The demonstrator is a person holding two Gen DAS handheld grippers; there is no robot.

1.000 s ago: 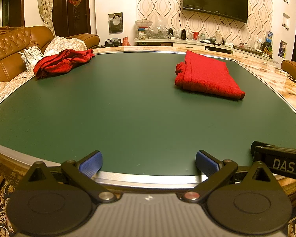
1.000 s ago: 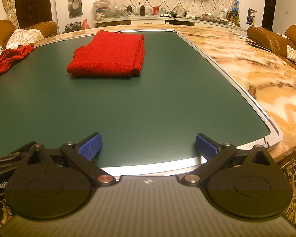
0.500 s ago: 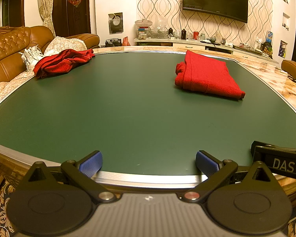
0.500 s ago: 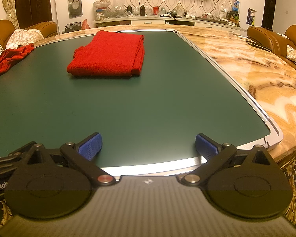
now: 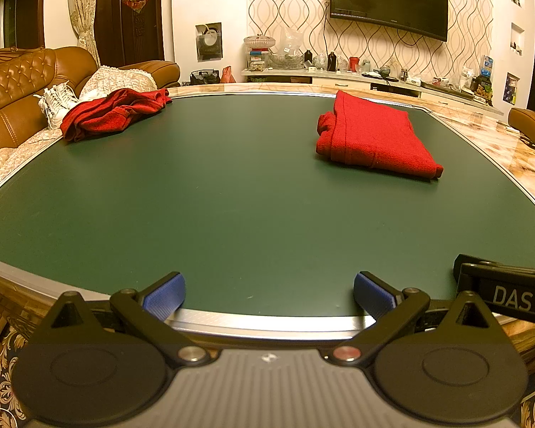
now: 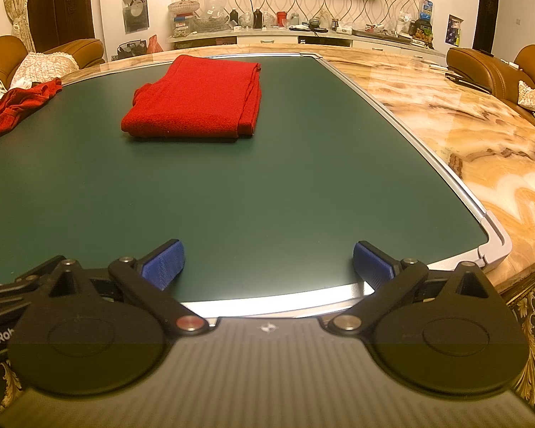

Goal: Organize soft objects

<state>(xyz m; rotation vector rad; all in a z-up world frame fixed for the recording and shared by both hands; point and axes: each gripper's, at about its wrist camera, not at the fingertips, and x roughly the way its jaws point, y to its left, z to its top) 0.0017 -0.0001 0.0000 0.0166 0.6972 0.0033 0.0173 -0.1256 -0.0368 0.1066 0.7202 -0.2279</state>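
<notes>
A folded red cloth (image 5: 372, 139) (image 6: 199, 105) lies flat on the green mat (image 5: 232, 196) (image 6: 267, 178), toward its far right. A crumpled red garment (image 5: 112, 112) (image 6: 14, 105) sits at the mat's far left edge. My left gripper (image 5: 269, 290) hovers at the mat's near edge, open, with nothing between its blue pads. My right gripper (image 6: 267, 258) is beside it at the near edge, also open and empty. Part of the right gripper's body (image 5: 506, 294) shows at the right of the left wrist view. Both cloths lie far from the fingers.
The mat has a silver rim (image 6: 495, 239) and rests on a marble table (image 6: 481, 135). A brown leather sofa (image 5: 14, 96) with white shoes (image 5: 55, 101) and a cushion stands left. Brown chairs (image 6: 481, 64) stand right. A cluttered sideboard (image 5: 356, 71) and TV are behind.
</notes>
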